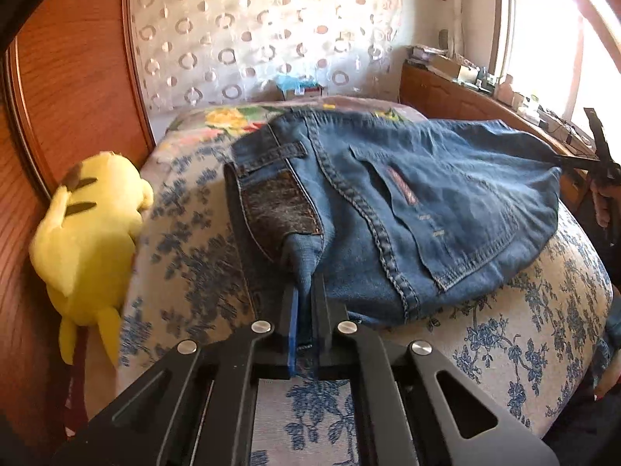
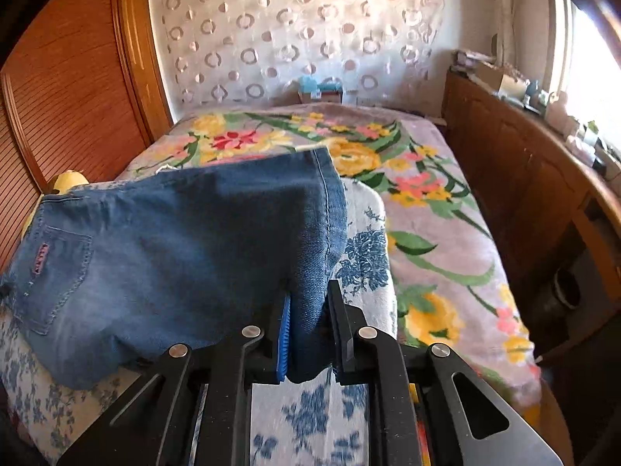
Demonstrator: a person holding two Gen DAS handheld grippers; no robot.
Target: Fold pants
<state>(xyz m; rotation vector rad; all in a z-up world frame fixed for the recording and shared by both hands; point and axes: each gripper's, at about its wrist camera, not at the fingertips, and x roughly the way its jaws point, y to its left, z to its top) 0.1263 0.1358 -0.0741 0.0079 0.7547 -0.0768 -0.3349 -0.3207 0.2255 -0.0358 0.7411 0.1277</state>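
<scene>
Waistband patch [image 1: 279, 209]: dark brown patch on the jeans [image 1: 446, 202], its print too blurred to read.
Pocket tab [image 2: 40, 258]: small pink tab with marks, illegible.
Elsewhere: no legible text.

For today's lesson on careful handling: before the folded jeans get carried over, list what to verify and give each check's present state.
1. Left tongs clamped on jeans near the waistband: ok.
2. Right tongs clamped on denim at the other end: ok.
3. Jeans lying doubled, back pocket up: ok.
4. Plush toy clear of jeans: ok.
5. Floral blanket ahead free of objects: ok.
6. All layers caught in each grip: cannot tell.
</scene>
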